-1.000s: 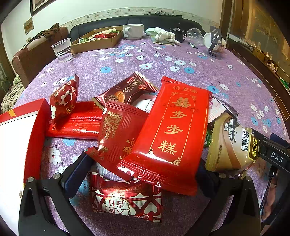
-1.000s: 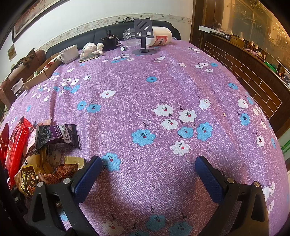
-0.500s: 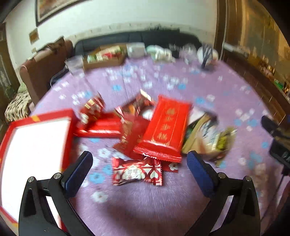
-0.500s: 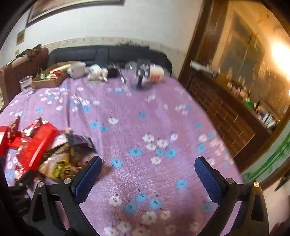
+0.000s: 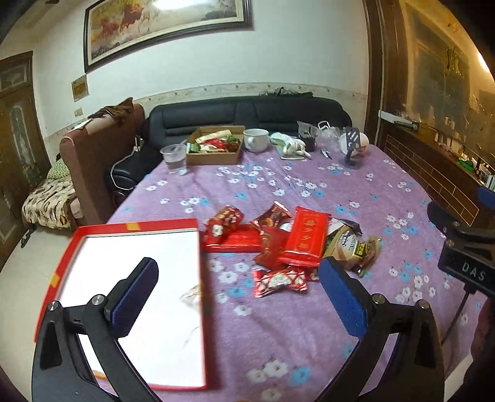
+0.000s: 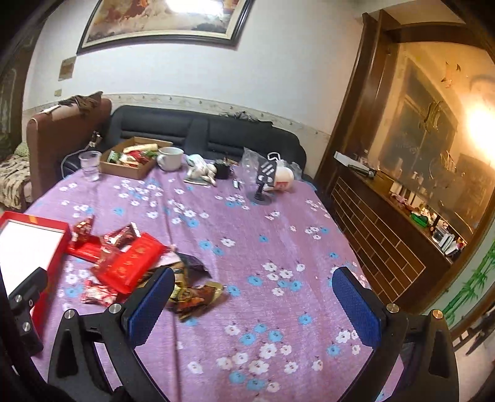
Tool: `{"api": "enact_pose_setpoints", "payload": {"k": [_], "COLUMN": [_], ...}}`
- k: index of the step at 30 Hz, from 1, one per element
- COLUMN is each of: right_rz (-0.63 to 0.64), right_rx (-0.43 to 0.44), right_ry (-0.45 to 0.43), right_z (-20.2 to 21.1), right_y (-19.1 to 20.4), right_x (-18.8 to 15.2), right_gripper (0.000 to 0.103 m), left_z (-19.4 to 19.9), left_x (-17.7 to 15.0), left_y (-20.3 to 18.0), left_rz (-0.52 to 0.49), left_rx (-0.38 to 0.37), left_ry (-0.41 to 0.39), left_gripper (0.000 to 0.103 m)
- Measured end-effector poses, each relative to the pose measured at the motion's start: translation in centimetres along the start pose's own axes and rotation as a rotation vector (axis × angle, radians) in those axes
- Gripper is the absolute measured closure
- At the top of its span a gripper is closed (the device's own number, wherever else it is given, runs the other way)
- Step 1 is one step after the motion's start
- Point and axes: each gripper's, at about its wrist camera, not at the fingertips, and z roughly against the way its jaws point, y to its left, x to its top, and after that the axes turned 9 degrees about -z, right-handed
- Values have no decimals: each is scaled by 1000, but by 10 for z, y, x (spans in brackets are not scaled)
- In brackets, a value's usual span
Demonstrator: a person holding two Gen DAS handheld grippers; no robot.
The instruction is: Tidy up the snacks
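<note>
Your surface is a table under a purple cloth printed with white and blue flowers. Behind it sit a brown armchair on the left and a dark sofa, with a framed horse painting on the white wall above and dark wood cabinetry to the right.

At the near left edge lies a flat red cardboard box with a white inside, open side up. Your left gripper hangs above the surface with its blue-padded jaws wide apart, gripping nothing; one pad is over the box, the other near the snacks.

Just right of the box is the heap of snack packets, overlapping one another. On top is a long red packet with gold Chinese characters, too small to read here. A red-and-white wrapped sweet lies on the near side, and a tan and brown packet on the right.

Your right gripper is likewise spread open and empty, over bare cloth right of the heap; its body reads "DAS" in the left wrist view.

At the far edge stand a clear plastic cup, a brown cardboard box holding more packets, a white mug and a black phone stand.
</note>
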Motion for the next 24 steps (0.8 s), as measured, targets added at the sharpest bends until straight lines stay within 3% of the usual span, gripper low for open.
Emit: {"api": "enact_pose_setpoints", "payload": {"k": [11,24], "right_rz": [91,141], "right_rx": [69,109], "right_ry": [-58,-71], "right_z": [42,50], "right_y": [56,86], "right_x": [-8,-9], "right_gripper": [1,1], "left_z": [24,19], "left_x": [-20,-26], "left_y": [43,59], "left_rz": [66,98], "left_rx": [61,78], "left_ry": [-23,-14], "left_gripper": [0,0]}}
